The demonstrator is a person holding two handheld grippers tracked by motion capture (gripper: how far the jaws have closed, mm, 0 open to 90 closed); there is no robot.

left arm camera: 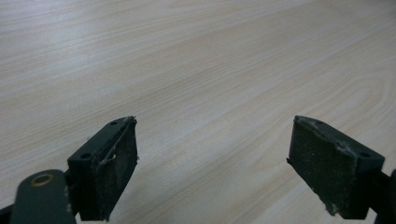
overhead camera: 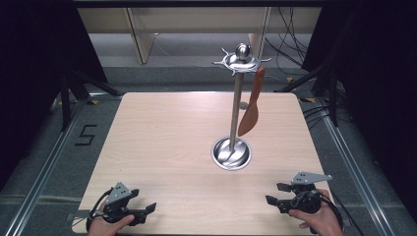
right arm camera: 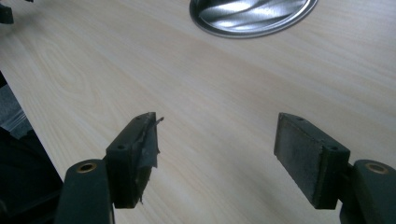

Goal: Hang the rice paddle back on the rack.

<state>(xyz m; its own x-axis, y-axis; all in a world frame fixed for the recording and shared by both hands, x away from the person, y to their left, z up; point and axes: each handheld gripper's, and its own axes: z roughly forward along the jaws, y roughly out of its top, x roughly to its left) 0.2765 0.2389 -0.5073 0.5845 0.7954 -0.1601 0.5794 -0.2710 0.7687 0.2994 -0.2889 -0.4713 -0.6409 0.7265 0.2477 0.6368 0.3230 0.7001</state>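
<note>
On table: one spatula [overhead camera: 249,115] (hanging).

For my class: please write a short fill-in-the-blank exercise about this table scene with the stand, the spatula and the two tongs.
1. The spatula hangs from the top of the ____.
2. The jaws of both tongs, left and right, stand ____.
3. The stand's round base rests on the ____.

Missing words: stand; open; table

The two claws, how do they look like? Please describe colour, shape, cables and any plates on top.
Both are black two-jaw tools. The left claw and the right claw each carry a grey three-cornered plate on top, and a black cable trails from each. In the gripper views, the jaws are flat black blocks with worn, frayed dark pads and small screw holes. No sleeves are visible at the hands.
</note>
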